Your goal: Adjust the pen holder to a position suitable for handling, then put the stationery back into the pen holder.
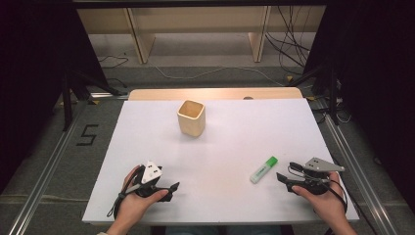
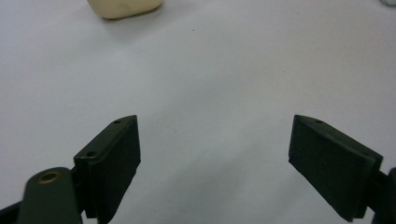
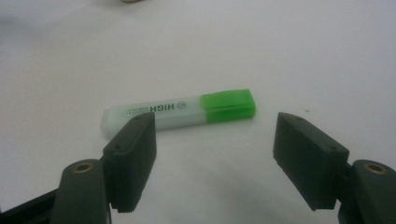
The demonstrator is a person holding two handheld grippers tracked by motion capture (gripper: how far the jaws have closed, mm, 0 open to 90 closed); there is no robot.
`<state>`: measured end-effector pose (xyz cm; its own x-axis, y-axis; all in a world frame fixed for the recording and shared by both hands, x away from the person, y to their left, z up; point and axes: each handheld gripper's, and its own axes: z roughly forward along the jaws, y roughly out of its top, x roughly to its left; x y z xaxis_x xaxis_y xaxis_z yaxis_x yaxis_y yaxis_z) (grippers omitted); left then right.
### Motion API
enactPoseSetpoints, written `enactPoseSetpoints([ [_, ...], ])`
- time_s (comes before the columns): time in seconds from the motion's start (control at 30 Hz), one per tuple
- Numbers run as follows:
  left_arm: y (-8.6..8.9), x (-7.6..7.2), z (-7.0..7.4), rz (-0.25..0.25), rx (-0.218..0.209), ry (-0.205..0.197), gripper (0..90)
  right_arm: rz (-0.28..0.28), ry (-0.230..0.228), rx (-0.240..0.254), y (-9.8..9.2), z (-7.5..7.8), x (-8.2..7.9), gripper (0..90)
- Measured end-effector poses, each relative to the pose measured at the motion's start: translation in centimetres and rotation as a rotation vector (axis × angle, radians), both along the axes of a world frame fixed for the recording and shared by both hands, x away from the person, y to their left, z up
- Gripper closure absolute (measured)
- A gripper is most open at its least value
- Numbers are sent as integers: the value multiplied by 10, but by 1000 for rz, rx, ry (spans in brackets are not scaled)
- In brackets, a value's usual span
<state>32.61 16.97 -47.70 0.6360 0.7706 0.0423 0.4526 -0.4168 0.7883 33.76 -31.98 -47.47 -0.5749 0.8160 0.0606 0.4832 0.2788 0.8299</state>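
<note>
A green-capped highlighter [image 1: 263,169] lies flat on the white table [image 1: 220,132], right of centre near the front. My right gripper [image 1: 285,179] rests just to its right, jaws open and pointing at it; in the right gripper view the highlighter [image 3: 180,111] lies just beyond the open jaw tips [image 3: 215,140], untouched. A cream square cup [image 1: 191,118] stands upright at the table's middle back. My left gripper [image 1: 171,190] sits at the front left, open and holding nothing; its view has the cup's base [image 2: 123,7] far ahead, above the left gripper [image 2: 215,144] tips.
The white sheet covers a wooden table whose far edge [image 1: 215,93] shows. Metal rails [image 1: 44,181] run along both sides on the floor. Cables and shelf legs lie beyond the table's back.
</note>
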Motion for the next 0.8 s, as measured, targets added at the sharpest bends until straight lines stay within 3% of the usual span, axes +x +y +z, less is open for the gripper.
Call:
enactPoseSetpoints([
  [0.57, -3, 1, 0, 1, 11, -6, 169, 19, -18, -3, 4, 6, 0, 336],
  [0.67, -3, 1, -1, -3, 9, -1, 169, 31, -25, -16, 8, 8, 2, 414],
  [0.8, -3, 1, 0, -6, 5, -7, 169, 40, -8, -42, 13, 11, 6, 584],
])
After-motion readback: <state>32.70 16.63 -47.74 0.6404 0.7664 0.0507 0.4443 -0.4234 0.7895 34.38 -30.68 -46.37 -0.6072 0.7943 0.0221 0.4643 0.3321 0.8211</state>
